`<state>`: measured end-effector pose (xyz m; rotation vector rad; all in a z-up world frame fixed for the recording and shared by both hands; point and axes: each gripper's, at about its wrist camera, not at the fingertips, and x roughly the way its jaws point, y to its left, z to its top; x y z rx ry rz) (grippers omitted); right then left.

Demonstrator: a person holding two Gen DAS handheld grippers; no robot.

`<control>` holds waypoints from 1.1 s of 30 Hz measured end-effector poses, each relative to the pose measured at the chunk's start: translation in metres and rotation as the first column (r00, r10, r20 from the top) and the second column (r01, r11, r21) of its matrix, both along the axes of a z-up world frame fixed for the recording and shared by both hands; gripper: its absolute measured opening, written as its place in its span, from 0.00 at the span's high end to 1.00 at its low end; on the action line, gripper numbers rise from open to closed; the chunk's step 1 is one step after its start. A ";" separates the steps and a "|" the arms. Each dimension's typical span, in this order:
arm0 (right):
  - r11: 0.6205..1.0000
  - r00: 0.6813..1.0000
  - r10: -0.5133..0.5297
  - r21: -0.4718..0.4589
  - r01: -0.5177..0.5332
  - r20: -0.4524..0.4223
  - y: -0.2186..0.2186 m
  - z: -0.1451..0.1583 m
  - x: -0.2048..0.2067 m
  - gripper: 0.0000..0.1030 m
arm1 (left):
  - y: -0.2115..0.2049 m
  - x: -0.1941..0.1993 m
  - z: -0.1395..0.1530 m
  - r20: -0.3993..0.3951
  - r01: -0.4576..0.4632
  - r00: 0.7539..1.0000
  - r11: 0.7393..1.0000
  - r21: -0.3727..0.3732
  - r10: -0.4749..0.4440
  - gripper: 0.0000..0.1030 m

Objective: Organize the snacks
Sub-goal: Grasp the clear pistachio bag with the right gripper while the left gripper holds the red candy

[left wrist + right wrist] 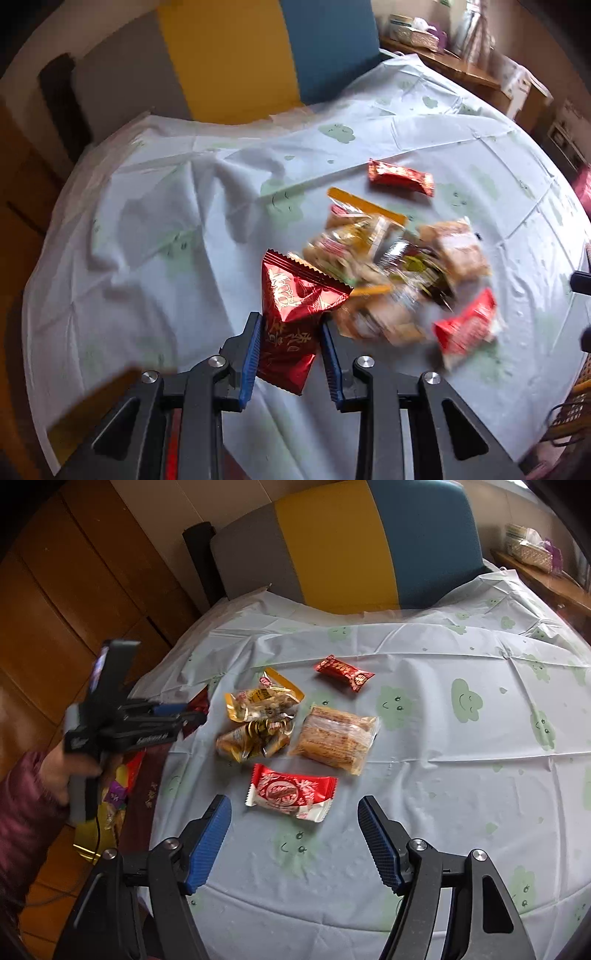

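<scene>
My left gripper [290,332] is shut on a dark red foil snack packet [291,314] and holds it above the table's left side; the packet also shows in the right wrist view [197,707], in the left gripper [181,716]. A pile of snacks lies on the tablecloth: yellow wrapped packets [258,716], a clear-wrapped cake [334,736], a red and white packet [291,792] and a red candy bar [343,672]. My right gripper [293,834] is open and empty, just in front of the red and white packet.
The round table has a pale blue cloth [461,775] with green clouds. A grey, yellow and blue chair back [351,550] stands behind it. A box with snacks [118,794] sits below the table's left edge. A wooden shelf [546,579] is at the right.
</scene>
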<state>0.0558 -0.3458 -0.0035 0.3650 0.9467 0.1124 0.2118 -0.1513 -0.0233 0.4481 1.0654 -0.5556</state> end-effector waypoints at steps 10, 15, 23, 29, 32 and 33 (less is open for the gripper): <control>0.998 0.999 0.030 0.049 -0.028 -0.041 0.008 -0.013 0.003 0.31 | 0.018 -0.118 0.021 0.027 -0.088 0.995 0.984 -0.158 0.093 0.70; 0.995 0.994 0.098 -0.001 -0.098 -0.049 0.024 -0.020 0.005 0.31 | 0.023 -0.162 -0.003 -0.043 -0.091 0.996 0.971 -0.220 0.084 0.70; 0.981 0.984 0.163 -0.095 -0.170 -0.076 0.050 -0.013 0.036 0.41 | 0.034 -0.187 -0.029 -0.047 -0.063 0.997 0.977 -0.203 0.055 0.70; 0.996 0.990 0.065 0.071 -0.056 -0.124 0.051 -0.013 0.104 0.42 | 0.043 -0.187 -0.043 -0.036 -0.069 0.997 0.969 -0.236 0.062 0.70; 0.989 0.984 0.011 0.144 0.015 -0.180 0.054 -0.027 0.139 0.42 | 0.046 -0.187 -0.046 -0.029 -0.062 0.998 0.963 -0.263 0.056 0.70; 0.986 0.978 -0.027 0.157 0.060 -0.205 0.054 -0.035 0.152 0.42 | 0.047 -0.188 -0.046 -0.028 -0.062 0.998 0.961 -0.271 0.057 0.70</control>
